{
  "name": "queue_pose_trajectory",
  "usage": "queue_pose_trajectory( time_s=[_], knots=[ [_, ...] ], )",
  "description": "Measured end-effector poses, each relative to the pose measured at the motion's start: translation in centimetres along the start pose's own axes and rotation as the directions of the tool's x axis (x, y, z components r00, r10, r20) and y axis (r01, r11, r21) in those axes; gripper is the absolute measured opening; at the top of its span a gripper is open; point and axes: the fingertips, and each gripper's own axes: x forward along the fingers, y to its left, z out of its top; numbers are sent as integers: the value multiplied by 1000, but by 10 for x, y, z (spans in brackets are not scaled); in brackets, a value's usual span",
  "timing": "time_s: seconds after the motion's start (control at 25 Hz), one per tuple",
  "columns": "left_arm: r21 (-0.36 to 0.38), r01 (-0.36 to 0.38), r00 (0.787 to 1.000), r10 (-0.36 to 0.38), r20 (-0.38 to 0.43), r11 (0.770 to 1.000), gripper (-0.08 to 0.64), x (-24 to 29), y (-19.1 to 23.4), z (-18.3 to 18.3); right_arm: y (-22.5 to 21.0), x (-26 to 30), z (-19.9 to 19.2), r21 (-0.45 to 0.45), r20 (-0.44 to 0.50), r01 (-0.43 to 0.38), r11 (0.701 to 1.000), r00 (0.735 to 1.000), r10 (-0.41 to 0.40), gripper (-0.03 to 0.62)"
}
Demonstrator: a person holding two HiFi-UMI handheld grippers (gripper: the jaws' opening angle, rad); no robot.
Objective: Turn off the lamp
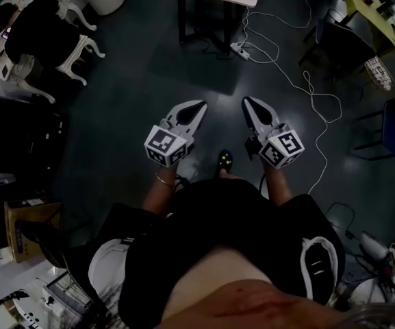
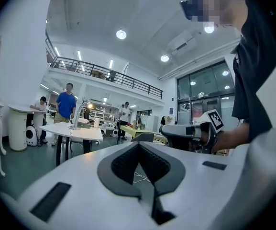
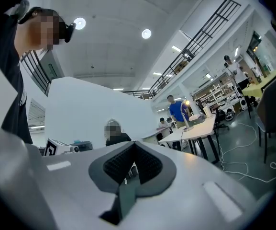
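Lamp (image 3: pixel 185 116) by a table (image 3: pixel 202 127) edge seems light and tippy; we favour a gentle base press, left gripper (image 1: pixel 197 110) and right gripper (image 1: pixel 251 106) clenched empty.

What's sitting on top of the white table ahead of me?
A desk lamp, apparently lit, stands on the white table, with a small white container beside it. The lamp's switch is too small to make out.

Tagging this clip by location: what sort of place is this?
Probably a large open-plan lab or workshop hall: a railed mezzanine runs above, white worktables stand on a dark floor, and loose cables trail across it.
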Motion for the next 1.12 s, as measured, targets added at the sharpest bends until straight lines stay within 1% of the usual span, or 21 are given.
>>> queue_pose_trajectory(
  time_s=[0.04, 0.24, 0.56, 0.76, 1.0, 1.12],
  knots=[
    [-1, 4, 1000, -4, 2, 1000, 6, 8, 1, 2, -8, 1, 2, 5, 1, 3, 1000, 1000, -3, 0],
    [41, 9, 1000, -8, -23, 999, 6, 42, 8, 9, -48, 11, 13, 16, 11, 3, 1000, 1000, -4, 0],
    [79, -41, 998, 44, -34, 996, 6, 82, 29, 15, -96, 30, 28, 34, 20, -37, 999, 999, 36, 0],
    [56, -83, 996, 84, -14, 995, 6, 99, 35, 21, -110, 38, 32, 33, 23, -84, 996, 996, 83, 0],
    [94, -95, 995, 98, -32, 991, 6, 104, 35, 21, -119, 45, 28, 42, 17, -99, 994, 995, 99, 0],
    [80, -118, 992, 121, -38, 990, 6, 96, 43, 18, -116, 49, 23, 54, 16, -102, 993, 995, 102, 0]
  ],
)
